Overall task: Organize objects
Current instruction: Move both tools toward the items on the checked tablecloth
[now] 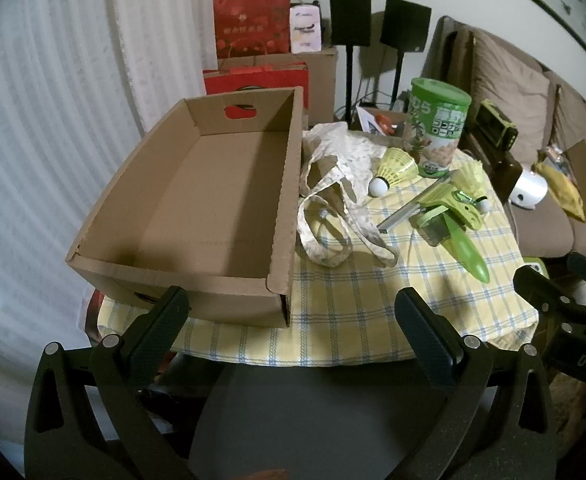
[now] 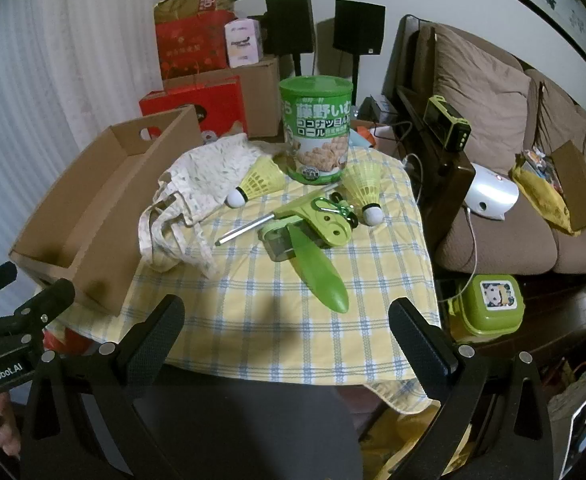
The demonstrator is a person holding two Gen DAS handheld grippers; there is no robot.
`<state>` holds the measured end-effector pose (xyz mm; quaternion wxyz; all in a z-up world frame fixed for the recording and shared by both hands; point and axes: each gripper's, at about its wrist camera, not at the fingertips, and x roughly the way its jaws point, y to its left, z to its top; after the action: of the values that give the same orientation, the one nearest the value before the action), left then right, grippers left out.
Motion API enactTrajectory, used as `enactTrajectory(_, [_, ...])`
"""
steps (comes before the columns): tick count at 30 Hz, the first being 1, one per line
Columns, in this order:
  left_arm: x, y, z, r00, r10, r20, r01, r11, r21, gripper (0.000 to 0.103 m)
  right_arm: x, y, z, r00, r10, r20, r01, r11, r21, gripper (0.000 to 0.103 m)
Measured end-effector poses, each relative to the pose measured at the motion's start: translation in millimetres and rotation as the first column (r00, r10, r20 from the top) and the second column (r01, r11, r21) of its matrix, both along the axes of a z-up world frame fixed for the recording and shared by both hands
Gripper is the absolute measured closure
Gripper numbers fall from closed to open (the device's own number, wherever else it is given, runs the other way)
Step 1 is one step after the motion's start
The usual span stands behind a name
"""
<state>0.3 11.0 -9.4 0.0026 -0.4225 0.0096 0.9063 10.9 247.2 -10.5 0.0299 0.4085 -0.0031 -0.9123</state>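
- Left gripper [image 1: 293, 308]: jaws spread wide, nothing between them, touching nothing; it hangs over the near edge of the table, its left finger [image 1: 161, 320] in front of the box's near wall.
- Right gripper [image 2: 289, 316]: jaws spread wide, empty, above the near edge of the checked tablecloth [image 2: 253, 320].
- Cardboard box [image 1: 197, 200]: open-topped, empty, on the left side of the table, its near corner at the table edge.
- Cloth bag [image 2: 189, 196]: crumpled, just beside the box's right wall.
- Green can [image 2: 317, 128]: upright at the far edge.
- Two shuttlecocks: one [image 2: 259, 182] against the bag, one [image 2: 363, 190] near the right edge.
- Green tools [image 2: 313, 236]: heaped mid-table, a long handle pointing toward the grippers.
- Open room: a bare stretch of cloth between the tools and the near edge.
- Sofa [image 2: 493, 216]: close to the right of the table.
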Motion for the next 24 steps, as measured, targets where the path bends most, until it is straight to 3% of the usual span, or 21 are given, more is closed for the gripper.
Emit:
enactTrajectory(13, [-9.0, 6.5, -4.6, 0.999, -0.030, 0.017, 0.030, 0.999, 0.028, 0.000, -6.2, 17.4, -9.0, 1.000, 0.005, 0.010, -0.005, 1.000, -0.021, 0.000])
enactTrajectory(18, [-13.9, 12.8, -2.7, 0.997, -0.083, -0.005, 0.084, 0.994, 0.070, 0.000, -4.6, 30.0, -8.0, 0.999, 0.039, -0.032, -0.040, 0.999, -0.020, 0.000])
enactTrajectory(24, [-21.4, 24.8, 0.7, 0.989, -0.144, -0.032, 0.147, 0.985, 0.095, 0.000, -5.2, 60.5, -14.6, 1.000, -0.011, -0.027, 0.011, 1.000, -0.007, 0.000])
